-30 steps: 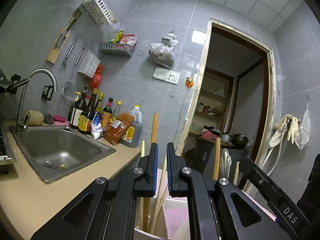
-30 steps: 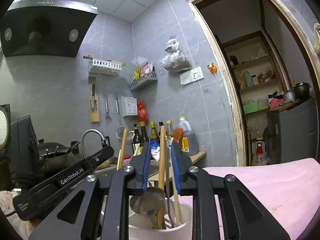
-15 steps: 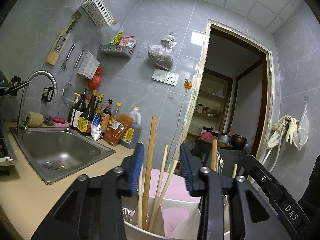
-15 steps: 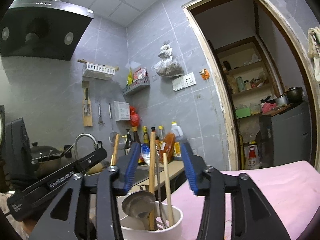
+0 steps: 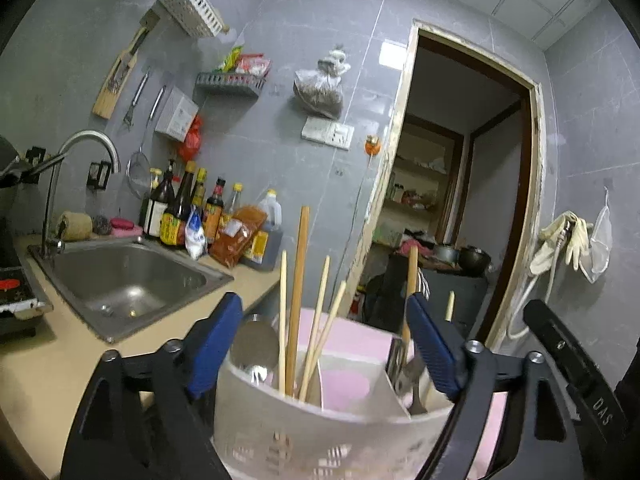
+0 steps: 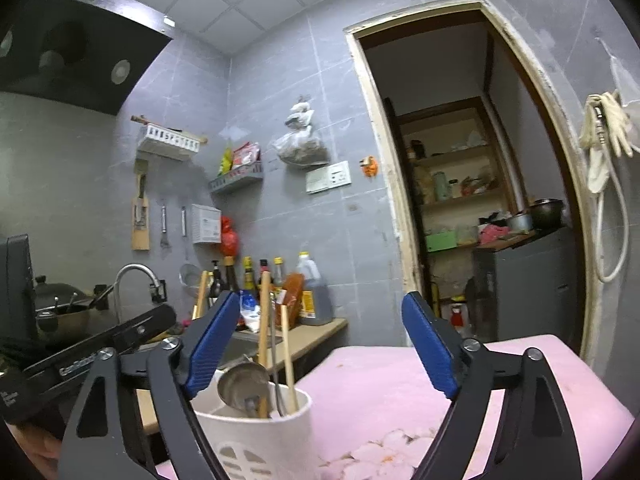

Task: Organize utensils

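A white divided utensil holder [image 5: 320, 428] stands on a pink mat [image 6: 400, 392]. In its left compartment are a tall wooden handle [image 5: 298, 292], thin chopsticks [image 5: 320, 320] and a metal ladle [image 5: 254, 344]. The right compartment holds another wooden-handled utensil [image 5: 410, 280] and metal pieces. My left gripper [image 5: 324, 344] spans the holder's top, its jaws opening, and the pads touch nothing. My right gripper [image 6: 320, 344] is also opening. The holder [image 6: 256, 436] sits by its left finger [image 6: 208, 344], and only the mat shows between the jaws.
A steel sink [image 5: 120, 280] with a faucet [image 5: 80, 160] lies to the left, sauce bottles [image 5: 192, 216] behind it. A stove edge [image 5: 12, 292] is at far left, a range hood [image 6: 72, 48] above. An open doorway [image 6: 472, 200] leads to shelves.
Both grippers have spread from nearly shut around wooden handles to wide open. The right wrist view has swung right, so the holder now sits lower left in it.
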Tool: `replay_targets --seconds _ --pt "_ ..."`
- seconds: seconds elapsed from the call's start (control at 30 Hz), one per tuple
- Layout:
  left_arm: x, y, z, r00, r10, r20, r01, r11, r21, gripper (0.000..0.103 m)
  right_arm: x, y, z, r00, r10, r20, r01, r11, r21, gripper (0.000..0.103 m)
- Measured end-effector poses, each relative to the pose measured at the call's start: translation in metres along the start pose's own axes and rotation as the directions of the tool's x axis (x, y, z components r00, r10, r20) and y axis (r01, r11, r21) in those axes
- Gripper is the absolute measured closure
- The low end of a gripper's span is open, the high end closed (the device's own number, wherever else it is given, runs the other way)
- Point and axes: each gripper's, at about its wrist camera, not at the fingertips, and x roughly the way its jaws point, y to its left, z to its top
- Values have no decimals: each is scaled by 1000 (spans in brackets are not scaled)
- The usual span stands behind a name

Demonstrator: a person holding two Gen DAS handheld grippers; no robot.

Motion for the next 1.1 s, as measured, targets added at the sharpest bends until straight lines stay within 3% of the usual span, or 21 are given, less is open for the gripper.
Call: replay_targets --seconds 0.13,0.27,0.63,0.9,1.1 --pt "-7 1 -7 998 -29 -62 28 1000 -13 13 -14 -4 1 999 -30 -10 30 1000 4 11" --pt "-23 -7 -11 998 -47 -44 48 999 24 8 -32 -6 2 999 -49 -11 49 999 -5 1" --pt "-52 -20 -17 988 -88 -128 98 992 77 4 -81 -9 10 990 -130 -48 130 991 -15 0" --pt "-68 -26 -25 984 -40 -171 63 989 132 4 -115 -14 10 968 -215 -127 213 977 -28 0" --pt "-84 -24 -34 986 11 -165 14 989 148 4 -139 -10 6 936 -309 -170 297 950 -92 0"
